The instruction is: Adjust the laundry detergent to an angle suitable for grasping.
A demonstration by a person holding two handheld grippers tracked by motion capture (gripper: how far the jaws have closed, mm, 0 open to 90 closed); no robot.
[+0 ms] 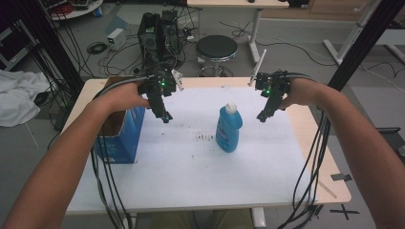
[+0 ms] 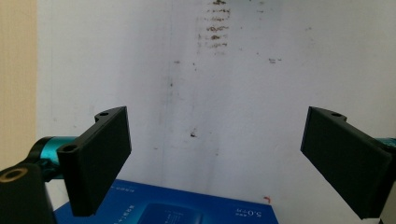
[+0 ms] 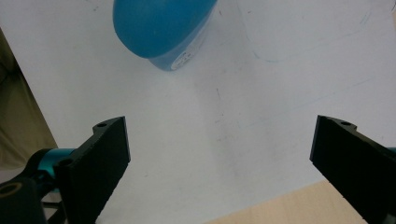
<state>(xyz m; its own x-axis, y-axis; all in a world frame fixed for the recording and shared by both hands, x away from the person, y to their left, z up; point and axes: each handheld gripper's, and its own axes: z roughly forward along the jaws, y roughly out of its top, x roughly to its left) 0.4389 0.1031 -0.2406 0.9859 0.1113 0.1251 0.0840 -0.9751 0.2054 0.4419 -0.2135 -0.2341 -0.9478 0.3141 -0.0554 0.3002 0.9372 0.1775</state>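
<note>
You are holding both the left gripper [image 1: 165,117] and the right gripper [image 1: 261,117] wide open and empty, flanking the upright blue bottle [image 1: 229,128] standing mid-table, risking tipping it if one jaw is striking first

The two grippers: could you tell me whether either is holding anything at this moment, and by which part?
Nothing is held. The left gripper and the right gripper both hang open above the table, apart from the blue bottle standing between them.
</note>
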